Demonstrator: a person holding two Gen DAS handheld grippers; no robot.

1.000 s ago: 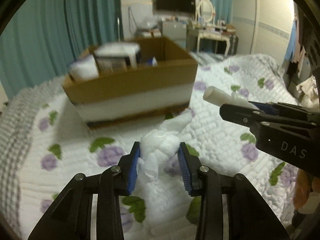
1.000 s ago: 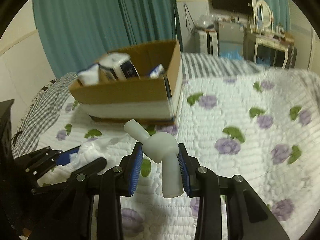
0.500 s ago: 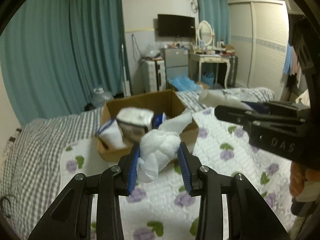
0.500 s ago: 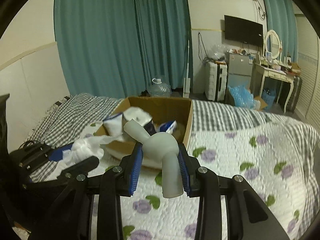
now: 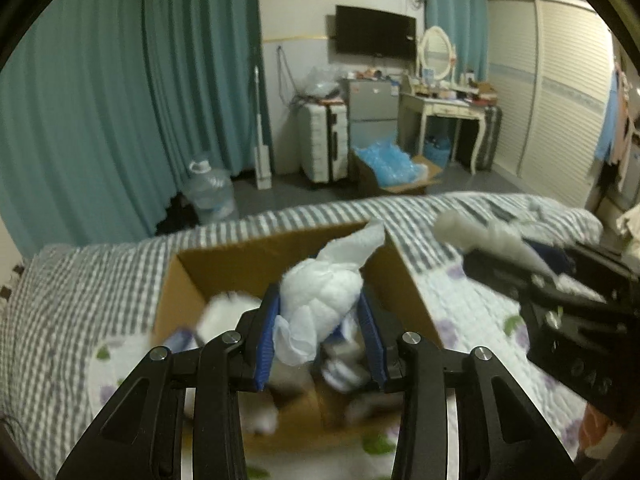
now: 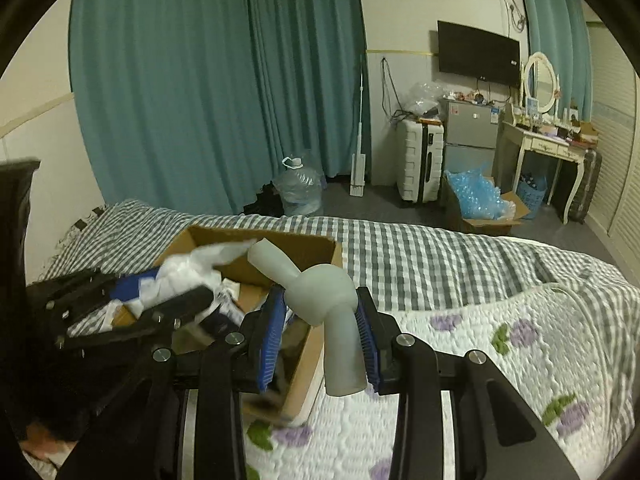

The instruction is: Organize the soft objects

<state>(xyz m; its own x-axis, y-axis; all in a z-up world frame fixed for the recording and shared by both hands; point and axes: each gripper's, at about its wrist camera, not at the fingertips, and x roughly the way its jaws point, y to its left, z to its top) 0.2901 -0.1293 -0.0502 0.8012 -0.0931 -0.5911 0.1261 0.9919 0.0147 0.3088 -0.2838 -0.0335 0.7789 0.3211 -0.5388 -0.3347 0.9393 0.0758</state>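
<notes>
Both grippers have risen from the quilt and now hang over the cardboard box (image 5: 256,256), which a second ago stood well ahead of them. Left gripper (image 5: 320,332) is clamped on a white crumpled bundle (image 5: 320,300), its loose tail trailing up over the box's far wall. Right gripper (image 6: 320,332) pinches a pale grey rubbery toy (image 6: 324,292) by its rounded body, one stub pointing up-left, another hanging below the pads, just above the box's near right corner. Inside the box lie white soft packs and something with blue-and-white print, blurred and hard to tell apart. Box sits on a bed (image 6: 440,248) with a grey check sheet and a white floral quilt (image 6: 520,360)
</notes>
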